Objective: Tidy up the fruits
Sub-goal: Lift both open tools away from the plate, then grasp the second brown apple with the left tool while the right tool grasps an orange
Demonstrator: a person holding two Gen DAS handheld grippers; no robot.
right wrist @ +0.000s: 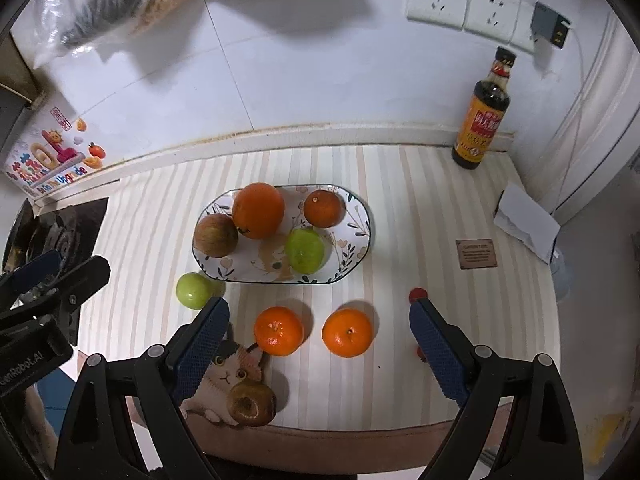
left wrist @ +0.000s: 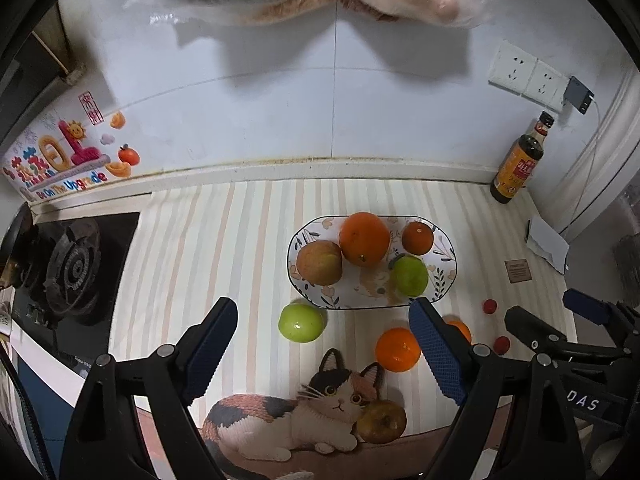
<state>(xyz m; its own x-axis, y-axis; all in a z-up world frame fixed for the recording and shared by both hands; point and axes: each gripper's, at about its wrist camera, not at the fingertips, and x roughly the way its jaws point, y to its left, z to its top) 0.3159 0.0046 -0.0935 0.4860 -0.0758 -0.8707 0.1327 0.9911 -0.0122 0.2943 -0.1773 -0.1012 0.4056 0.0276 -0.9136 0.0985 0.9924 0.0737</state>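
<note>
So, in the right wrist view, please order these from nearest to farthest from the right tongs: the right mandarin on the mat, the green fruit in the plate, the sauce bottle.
1. Right mandarin: on the mat, just ahead of the open right tongs.
2. Green fruit: inside the plate, middle distance.
3. Sauce bottle: far right, by the wall.

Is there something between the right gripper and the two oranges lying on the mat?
Nothing visible. The right gripper is open above the mat, and both oranges lie uncovered between its fingers in the right wrist view.
</note>
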